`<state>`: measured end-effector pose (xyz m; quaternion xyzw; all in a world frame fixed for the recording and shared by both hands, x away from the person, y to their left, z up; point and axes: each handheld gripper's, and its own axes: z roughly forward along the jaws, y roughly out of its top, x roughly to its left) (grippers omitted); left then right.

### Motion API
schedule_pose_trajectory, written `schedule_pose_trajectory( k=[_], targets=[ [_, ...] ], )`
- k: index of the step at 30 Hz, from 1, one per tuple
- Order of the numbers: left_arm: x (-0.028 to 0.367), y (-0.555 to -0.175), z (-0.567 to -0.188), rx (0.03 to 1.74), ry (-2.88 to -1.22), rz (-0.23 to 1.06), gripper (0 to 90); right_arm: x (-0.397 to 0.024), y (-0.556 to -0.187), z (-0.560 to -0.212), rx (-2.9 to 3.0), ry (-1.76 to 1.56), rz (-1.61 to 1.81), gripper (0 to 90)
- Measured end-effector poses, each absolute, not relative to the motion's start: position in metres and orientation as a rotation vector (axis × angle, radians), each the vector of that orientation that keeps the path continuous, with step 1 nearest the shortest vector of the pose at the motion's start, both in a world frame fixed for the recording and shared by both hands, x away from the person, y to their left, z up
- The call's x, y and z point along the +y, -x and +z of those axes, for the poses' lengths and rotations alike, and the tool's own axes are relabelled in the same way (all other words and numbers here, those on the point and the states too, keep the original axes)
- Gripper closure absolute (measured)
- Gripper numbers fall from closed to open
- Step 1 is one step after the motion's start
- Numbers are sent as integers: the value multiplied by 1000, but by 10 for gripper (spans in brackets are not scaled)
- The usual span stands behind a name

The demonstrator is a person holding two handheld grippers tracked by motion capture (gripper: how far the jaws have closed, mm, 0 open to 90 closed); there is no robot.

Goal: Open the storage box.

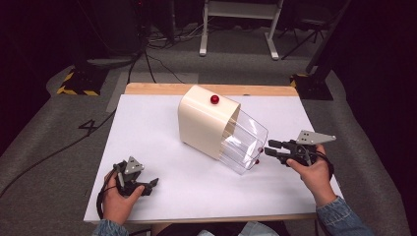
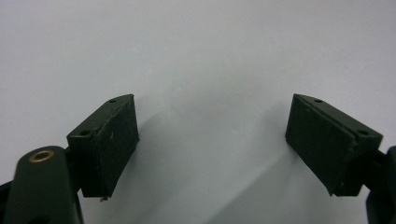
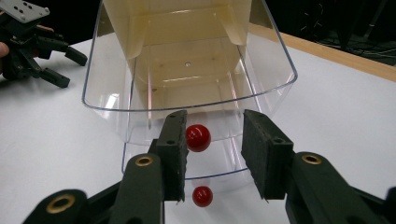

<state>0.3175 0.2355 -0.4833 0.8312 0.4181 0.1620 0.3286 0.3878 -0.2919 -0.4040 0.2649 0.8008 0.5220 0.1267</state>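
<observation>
High view: the right hand-held gripper [image 1: 269,148] points at the clear drawer [image 1: 244,142] of a cream box [image 1: 204,120]. Left gripper view: the left hand-held gripper [image 2: 212,142] gapes wide and empty over the tabletop [image 2: 201,51], seemingly parked. Right gripper view: half-open jaws bracket the drawer's red knob [image 3: 198,137] just ahead, likely to grip it.

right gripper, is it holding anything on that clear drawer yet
Nothing held: the right gripper is open, its jaws either side of the drawer's red knob, not closed on it.

clear bin [image 1: 244,142] blocks centre — edges free
</observation>
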Motion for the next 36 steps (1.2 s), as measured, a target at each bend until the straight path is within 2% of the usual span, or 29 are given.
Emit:
schedule_pose_trajectory(
  k=[6, 14, 27, 36],
  targets=[
    [236, -318, -483, 1093, -2177, 422, 171, -297, -386, -402, 2320, -763, 1500, 568],
    [236, -318, -483, 1093, -2178, 422, 171, -321, -379, -400, 2296, -812, 1444, 451],
    [235, -318, -483, 1099, -2170, 416, 170, -376, -358, -405, 2289, -936, 1294, 389],
    [236, -318, -483, 1099, -2170, 416, 170, -399, -357, -423, 2315, -1040, 1165, 342]
  ],
)
